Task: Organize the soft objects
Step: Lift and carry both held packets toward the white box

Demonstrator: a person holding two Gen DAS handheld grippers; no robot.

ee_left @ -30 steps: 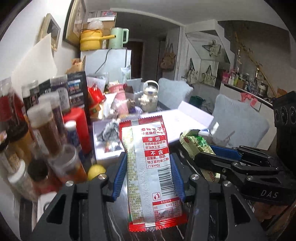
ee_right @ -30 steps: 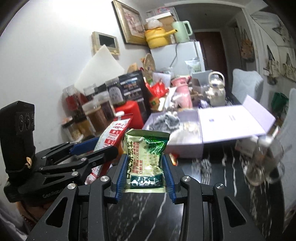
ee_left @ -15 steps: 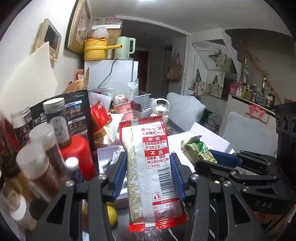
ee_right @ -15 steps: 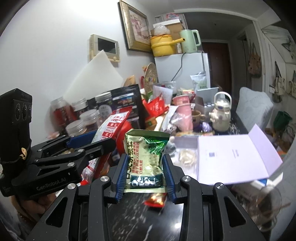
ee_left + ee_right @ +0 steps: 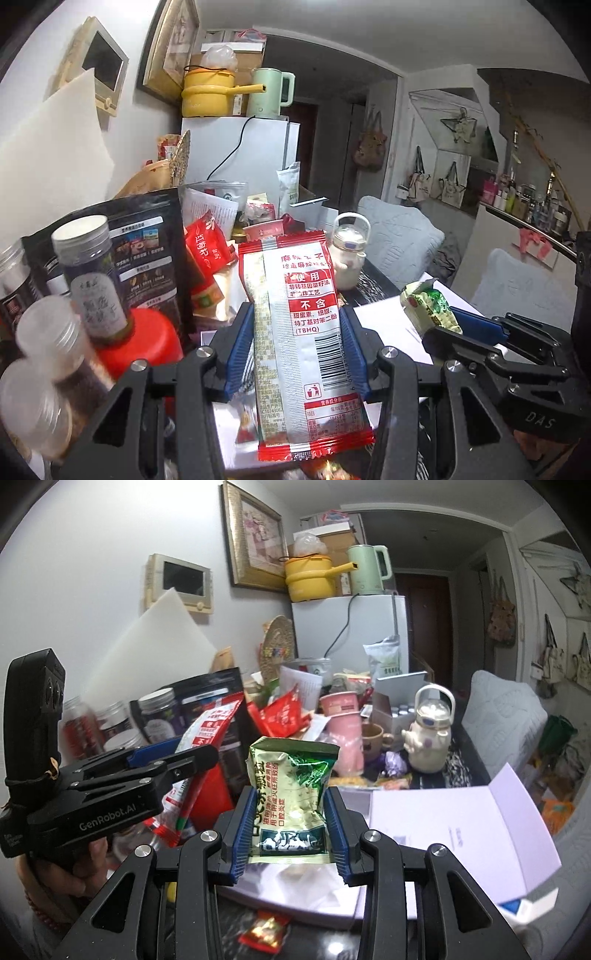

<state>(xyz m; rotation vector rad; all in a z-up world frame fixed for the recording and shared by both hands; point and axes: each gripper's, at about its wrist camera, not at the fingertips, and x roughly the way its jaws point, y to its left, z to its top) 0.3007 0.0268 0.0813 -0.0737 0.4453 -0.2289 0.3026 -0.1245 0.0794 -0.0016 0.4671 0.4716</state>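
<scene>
We note the long red-and-silver foil snack packet (image 5: 303, 332) standing upright, pinched between the blue pads of our left hand-held gripper (image 5: 297, 345). The crumpled green-and-cream foil pouch (image 5: 290, 794) is likewise clamped in our right hand-held gripper (image 5: 290, 825). Both hang above the open pale lilac cardboard box (image 5: 454, 834) on the dark marbled worktop (image 5: 332, 945). Jars crowd the left; right stays freer. Compared with a second ago, box and clutter sit nearer.
</scene>
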